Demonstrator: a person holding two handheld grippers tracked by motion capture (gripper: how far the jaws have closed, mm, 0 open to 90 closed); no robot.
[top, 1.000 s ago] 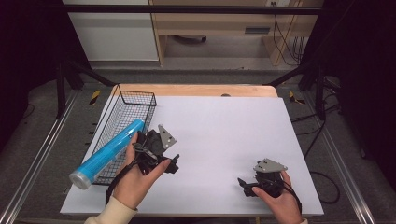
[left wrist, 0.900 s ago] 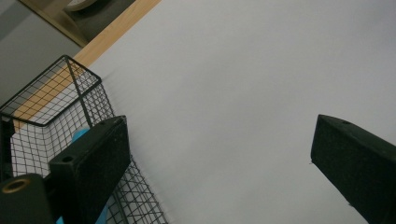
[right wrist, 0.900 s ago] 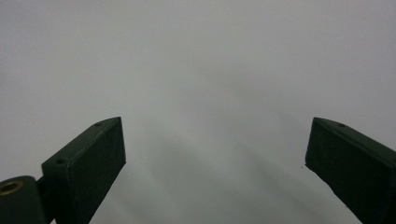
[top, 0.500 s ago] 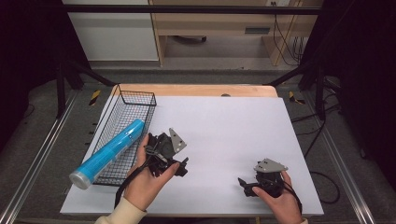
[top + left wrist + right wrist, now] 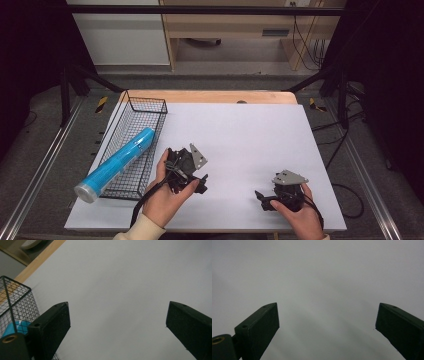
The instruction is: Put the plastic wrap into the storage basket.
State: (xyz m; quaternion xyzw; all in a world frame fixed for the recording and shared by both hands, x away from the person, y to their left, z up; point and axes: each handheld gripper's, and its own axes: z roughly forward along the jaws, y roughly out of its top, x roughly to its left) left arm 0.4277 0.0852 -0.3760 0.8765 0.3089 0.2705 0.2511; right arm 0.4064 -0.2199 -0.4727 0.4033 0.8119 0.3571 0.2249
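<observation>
Your table (image 5: 260,130) is evenly lit from above; the surroundings fall dark; both gripper views look soft, dim and grey.

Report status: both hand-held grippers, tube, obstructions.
Left hand-held gripper open, empty. Right hand-held gripper open, empty. Blue tube lying in wire basket. White tabletop bare between them.

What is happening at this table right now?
A person holds a gripper in each hand over a white table. The left gripper and the right gripper are both open and hold nothing. A blue tube lies in the wire basket at the table's left, its near end sticking out past the rim.
</observation>
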